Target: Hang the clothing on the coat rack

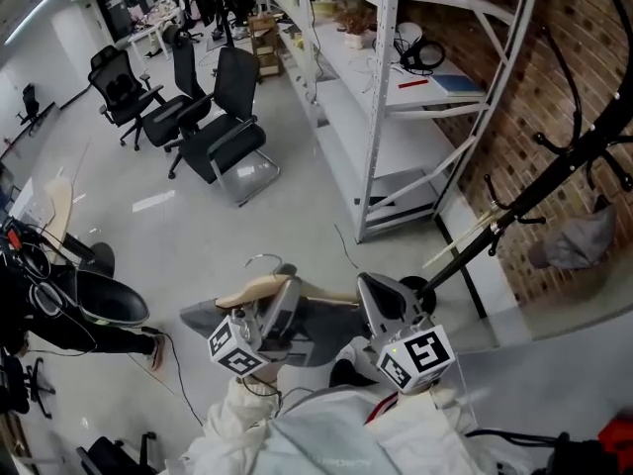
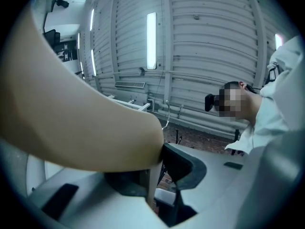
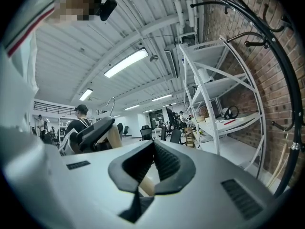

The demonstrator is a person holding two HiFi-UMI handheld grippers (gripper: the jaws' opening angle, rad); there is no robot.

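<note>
The wooden hanger (image 1: 252,288), with the grey clothing (image 1: 321,332) seen just below it, is clamped at lower centre by the left hand-held gripper (image 1: 282,303) and the right hand-held gripper (image 1: 374,293). The coat rack (image 1: 579,151) is seen at the right edge, apart.

This is an open-plan office or lab workspace in an industrial-looking building. Black wheeled office chairs (image 1: 223,127) stand on a glossy grey floor (image 1: 148,255), with desks (image 1: 148,33) at the far end. White metal shelving (image 1: 396,97) lines a brick wall (image 1: 554,97). Overhead, tube lights (image 2: 151,39) hang under a corrugated ceiling (image 2: 214,42).
</note>
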